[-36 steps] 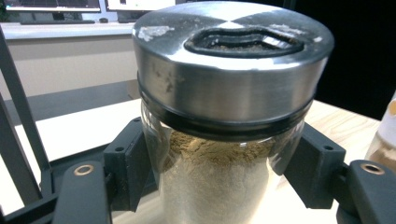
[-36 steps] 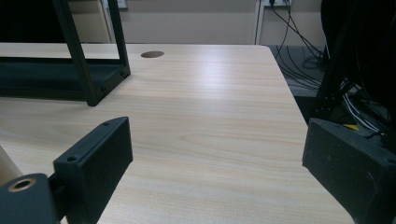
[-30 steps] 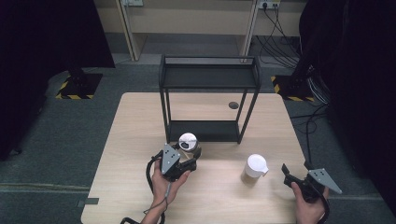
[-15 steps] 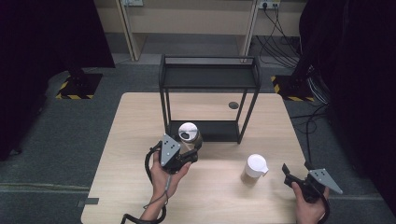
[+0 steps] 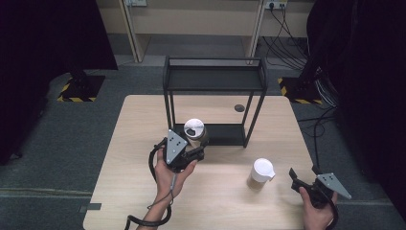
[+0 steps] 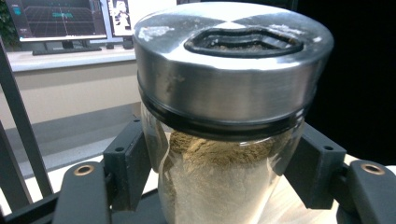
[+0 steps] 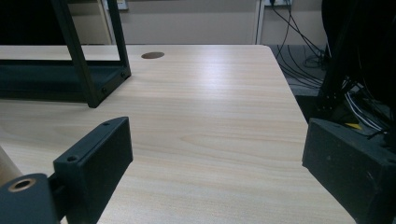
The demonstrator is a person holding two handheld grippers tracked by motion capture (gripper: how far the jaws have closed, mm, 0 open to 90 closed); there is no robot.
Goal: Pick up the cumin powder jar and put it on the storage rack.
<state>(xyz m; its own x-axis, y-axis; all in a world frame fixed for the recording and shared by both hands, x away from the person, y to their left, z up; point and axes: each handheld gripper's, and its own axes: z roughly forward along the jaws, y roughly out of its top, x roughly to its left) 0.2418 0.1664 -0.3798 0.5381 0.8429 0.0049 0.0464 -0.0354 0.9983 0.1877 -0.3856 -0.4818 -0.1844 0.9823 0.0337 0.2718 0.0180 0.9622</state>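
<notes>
Near the desk's middle, our left claw point(image 5: 195, 152) pinches the upright jar point(image 5: 196, 132) just before the rack point(image 5: 214, 84)'s lower shelf; our right claw point(image 5: 303, 183) is spread, empty.

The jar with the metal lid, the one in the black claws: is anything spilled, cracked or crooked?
Nothing stands out. The jar sits upright between the left gripper pads, lid on, powder inside. The second jar stands upright on the table, with no spill around it.
</notes>
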